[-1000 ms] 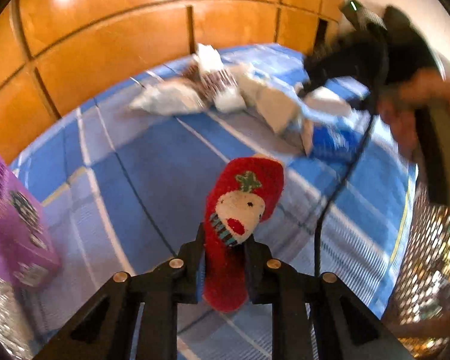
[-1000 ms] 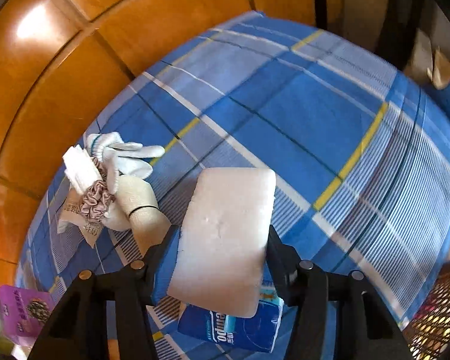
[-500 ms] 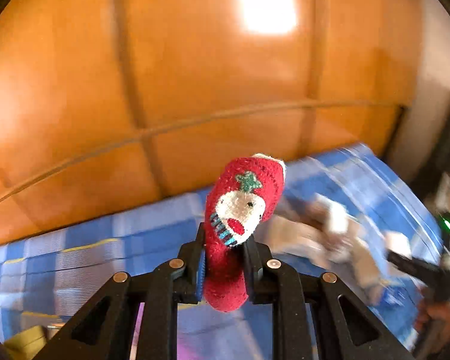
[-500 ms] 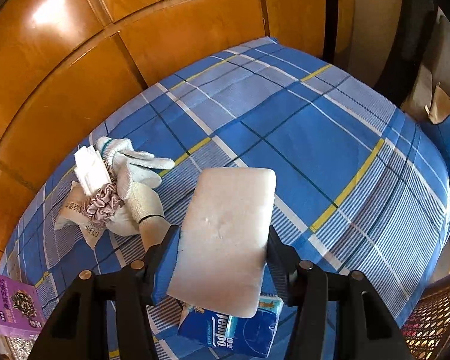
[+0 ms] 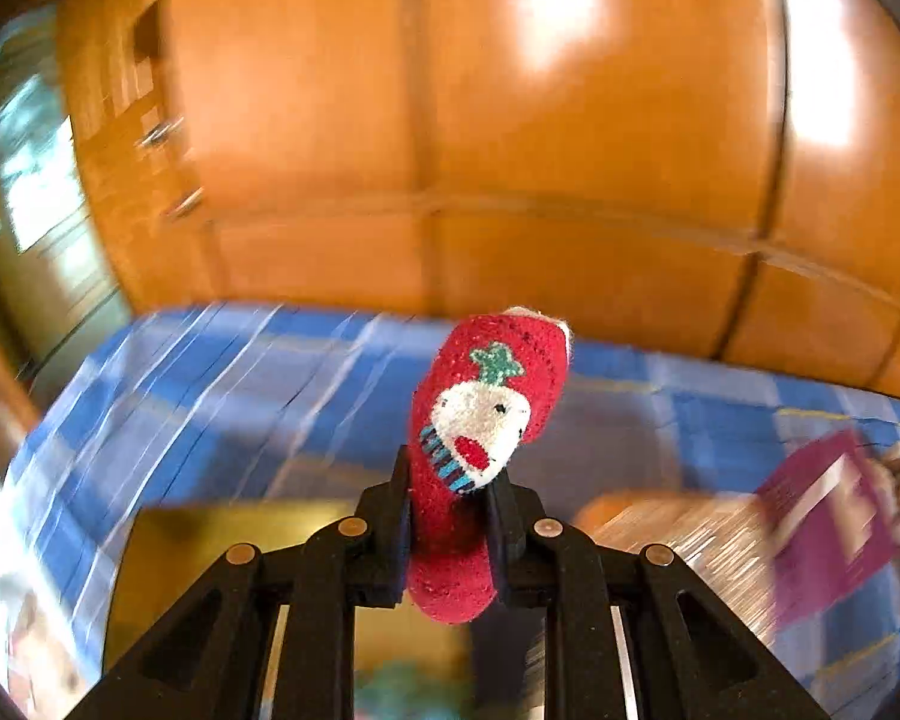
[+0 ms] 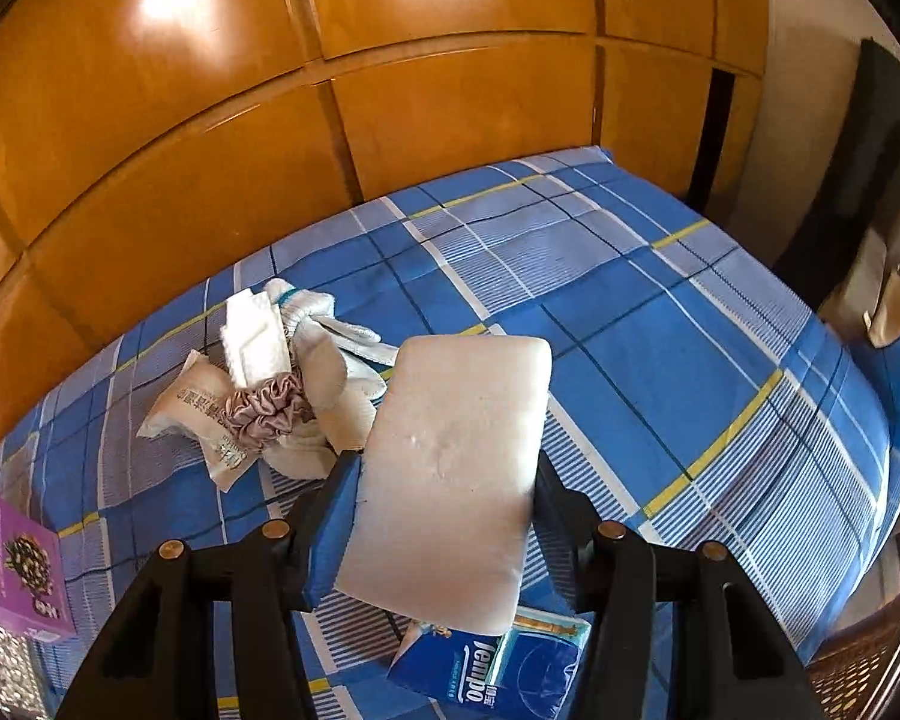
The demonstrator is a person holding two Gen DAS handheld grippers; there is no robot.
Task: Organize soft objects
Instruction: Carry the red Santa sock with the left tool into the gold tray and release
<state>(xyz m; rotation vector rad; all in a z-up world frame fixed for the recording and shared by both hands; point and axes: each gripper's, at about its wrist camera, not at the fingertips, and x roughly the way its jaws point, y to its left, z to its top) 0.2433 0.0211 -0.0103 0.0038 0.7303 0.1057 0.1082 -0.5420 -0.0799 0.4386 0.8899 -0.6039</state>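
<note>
My left gripper (image 5: 449,495) is shut on a red sock (image 5: 480,420) with a white snowman face, held up above the blue checked bedsheet (image 5: 222,384); the view is blurred by motion. A white sponge with a blue underside (image 6: 450,480) sits clamped in my right gripper (image 6: 444,495), above the bed. Left of it lies a pile of soft things: white gloves (image 6: 330,354), a pink scrunchie (image 6: 267,411), a white pad (image 6: 252,336) and a white packet (image 6: 201,408). A blue tissue pack (image 6: 498,666) lies under the sponge.
A purple box (image 6: 15,570) lies at the bed's left edge, also blurred at the right of the left wrist view as purple box (image 5: 822,528). An olive-yellow container (image 5: 222,564) sits below the left gripper. Orange wooden panels (image 6: 390,90) back the bed. A wicker basket (image 6: 870,660) stands at lower right.
The left gripper swung fast away from the pile, carrying the sock toward the bed's other end, and the yellow container came into view. The right gripper rose slightly with the sponge.
</note>
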